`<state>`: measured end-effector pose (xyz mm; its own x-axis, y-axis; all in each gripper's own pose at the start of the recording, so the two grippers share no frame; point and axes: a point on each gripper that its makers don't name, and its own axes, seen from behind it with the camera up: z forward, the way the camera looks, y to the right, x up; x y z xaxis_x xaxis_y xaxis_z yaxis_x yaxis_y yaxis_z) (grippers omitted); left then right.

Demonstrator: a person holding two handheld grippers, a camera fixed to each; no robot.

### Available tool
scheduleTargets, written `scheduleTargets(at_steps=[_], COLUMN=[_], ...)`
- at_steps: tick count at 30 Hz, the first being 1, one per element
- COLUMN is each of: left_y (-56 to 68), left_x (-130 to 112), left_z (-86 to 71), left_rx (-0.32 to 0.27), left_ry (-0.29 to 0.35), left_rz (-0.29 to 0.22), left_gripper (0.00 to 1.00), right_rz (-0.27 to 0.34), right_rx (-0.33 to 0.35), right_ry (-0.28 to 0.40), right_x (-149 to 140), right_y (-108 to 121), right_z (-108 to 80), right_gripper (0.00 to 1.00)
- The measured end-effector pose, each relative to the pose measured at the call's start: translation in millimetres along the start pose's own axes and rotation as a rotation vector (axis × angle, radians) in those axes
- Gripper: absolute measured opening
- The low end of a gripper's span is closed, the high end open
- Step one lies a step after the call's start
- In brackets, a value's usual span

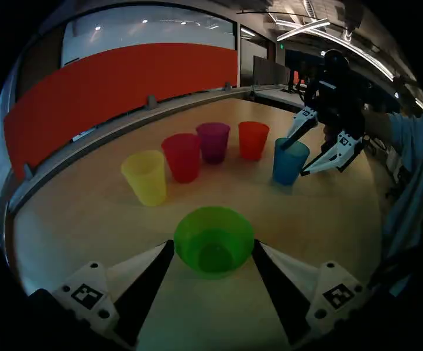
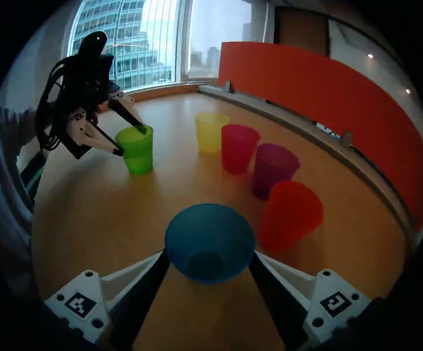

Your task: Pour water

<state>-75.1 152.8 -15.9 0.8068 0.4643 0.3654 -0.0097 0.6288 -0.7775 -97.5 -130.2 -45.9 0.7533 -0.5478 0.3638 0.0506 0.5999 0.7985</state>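
While gripped, green cup (image 1: 214,240), blue cup (image 2: 210,243) upright, mouths up.

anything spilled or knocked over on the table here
Nothing stands out. The yellow cup, red cup, purple cup and orange cup stand upright on the wooden table, which looks dry. The green cup sits upright between the left gripper's fingers, the blue cup between the right gripper's.
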Motion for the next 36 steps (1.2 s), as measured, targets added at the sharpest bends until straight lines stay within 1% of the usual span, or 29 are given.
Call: scheduleTargets(at_steps=[9,18,23,27,30,33,36], left_y=[-2.0,-5.2,-5.7,-6.9,-11.8,-19.3,-25.2], left_x=[-11.7,-15.2,-13.4,-8.4,-3.5,3.6,13.7], left_z=[-16.9,-42.0,-53.6,-63.7,-72.1,-81.9,-92.8], left_rx=[0.038,0.101,0.135,0.171,0.207,0.249,0.294], left_ry=[0.004,0.045,0.076,0.107,0.136,0.179,0.236], left_rz=[-0.012,-0.038,-0.054,-0.06,-0.075,-0.101,-0.122], left_gripper=[0.98,0.98,0.98,0.98,0.98,0.98,0.98], right_rz=[0.017,0.047,0.077,0.106,0.124,0.143,0.166], right_rx=[-0.036,-0.091,-0.118,-0.145,-0.171,-0.214,-0.256], right_ry=[0.012,0.041,0.072,0.104,0.139,0.186,0.243], right_x=[-10.0,-17.9,-15.5,-9.7,-1.5,11.3,26.4], right_y=[2.1,8.1,11.2,15.2,19.6,27.6,35.2], right_z=[-20.5,-48.6,-61.0,-71.5,-81.0,-91.2,-101.1], right_gripper=[1.0,1.0,1.0,1.0,1.0,1.0,1.0])
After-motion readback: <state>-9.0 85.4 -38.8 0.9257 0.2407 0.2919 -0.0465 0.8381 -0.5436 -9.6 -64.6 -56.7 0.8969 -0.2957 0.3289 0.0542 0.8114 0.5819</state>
